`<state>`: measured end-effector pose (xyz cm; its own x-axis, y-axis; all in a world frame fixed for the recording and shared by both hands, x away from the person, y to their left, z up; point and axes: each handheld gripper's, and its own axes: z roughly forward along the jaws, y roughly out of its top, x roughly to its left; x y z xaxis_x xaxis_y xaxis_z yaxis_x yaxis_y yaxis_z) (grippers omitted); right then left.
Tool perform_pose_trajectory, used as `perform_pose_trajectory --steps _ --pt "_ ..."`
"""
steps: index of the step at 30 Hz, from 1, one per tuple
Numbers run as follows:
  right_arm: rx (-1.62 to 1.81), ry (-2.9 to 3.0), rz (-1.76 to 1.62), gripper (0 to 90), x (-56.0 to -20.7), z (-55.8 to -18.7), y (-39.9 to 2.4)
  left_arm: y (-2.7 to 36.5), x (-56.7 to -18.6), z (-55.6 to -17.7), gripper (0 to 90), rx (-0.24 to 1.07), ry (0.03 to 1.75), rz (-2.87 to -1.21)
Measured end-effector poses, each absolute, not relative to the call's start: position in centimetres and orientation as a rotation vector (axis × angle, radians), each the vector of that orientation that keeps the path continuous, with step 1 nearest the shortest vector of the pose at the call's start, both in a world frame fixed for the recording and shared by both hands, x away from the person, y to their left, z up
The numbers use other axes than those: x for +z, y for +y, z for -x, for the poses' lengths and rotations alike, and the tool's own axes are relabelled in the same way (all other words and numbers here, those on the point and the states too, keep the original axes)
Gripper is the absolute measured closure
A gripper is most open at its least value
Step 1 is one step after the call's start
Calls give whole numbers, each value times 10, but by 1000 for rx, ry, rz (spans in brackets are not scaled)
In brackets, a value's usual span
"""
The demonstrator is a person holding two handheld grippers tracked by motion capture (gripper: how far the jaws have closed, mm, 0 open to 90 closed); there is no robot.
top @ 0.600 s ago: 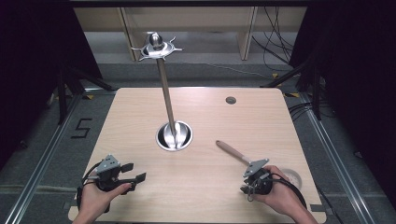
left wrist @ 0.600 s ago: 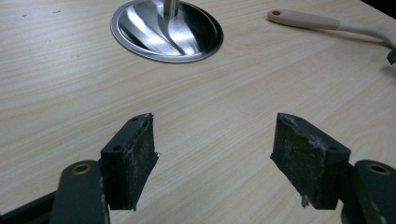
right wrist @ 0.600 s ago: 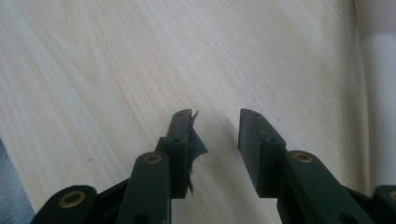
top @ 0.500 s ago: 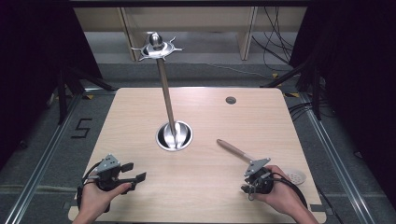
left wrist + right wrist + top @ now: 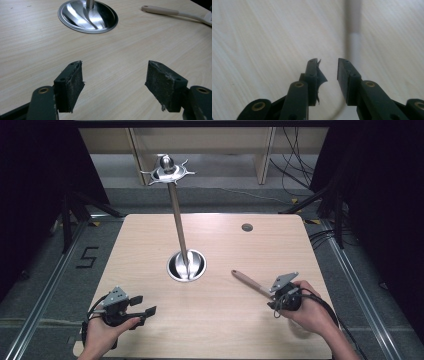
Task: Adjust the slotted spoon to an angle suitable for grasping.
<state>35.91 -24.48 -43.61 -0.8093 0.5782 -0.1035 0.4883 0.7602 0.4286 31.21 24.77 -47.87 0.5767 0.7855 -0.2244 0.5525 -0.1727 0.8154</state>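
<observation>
- Left gripper [image 5: 144,304], near left corner of the bench [image 5: 225,335]: held low in the person's left hand, jaws spread wide with nothing between them. The left gripper view [image 5: 113,82] shows bare wood in the gap. It is idle and well apart from the work.
- Metal stand [image 5: 178,220], centre of the bench: a round polished base [image 5: 87,16] carries an upright pole topped by a crown of short hooks [image 5: 167,170]. Nothing hangs on the hooks.
- Utensil [image 5: 250,282], right of the stand and apart from it: it lies on the bench with its pale handle [image 5: 160,10] pointing far and left, and its thinner shaft runs back under the right hand.
- Right gripper [image 5: 275,295], near right: it sits over the shaft, pointing along the handle. In the right gripper view [image 5: 328,65] the jaws stand narrowly apart and the utensil [image 5: 353,22] is a blurred stripe running up from beside the right-hand pad. Whether the pads press on the shaft cannot be told.
- Step in hand, as a judgement: securing the utensil for pickup, probably to hang it on the stand.
- Next move calls for: a firm grip on the shaft, a lift clear of the bench, then a carry far and left to the crown, so that the handle end meets a hook without knocking the pole.
</observation>
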Motion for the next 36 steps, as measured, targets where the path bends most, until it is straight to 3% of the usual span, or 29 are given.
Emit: perform_pose_trajectory --steps 6,14,24,36 --pt "416 2783 -795 646 -434 -397 -239 250 -477 -310 285 315 1093 -1851" --pt "338 2864 -798 637 -447 -432 -219 251 -477 -311 287 314 1090 -1845" --pt "253 2921 -777 621 -461 -451 -199 253 -477 -308 286 315 1097 -1845" --pt "181 2953 -761 690 -468 -463 -193 252 -478 -307 286 308 1097 -1836"
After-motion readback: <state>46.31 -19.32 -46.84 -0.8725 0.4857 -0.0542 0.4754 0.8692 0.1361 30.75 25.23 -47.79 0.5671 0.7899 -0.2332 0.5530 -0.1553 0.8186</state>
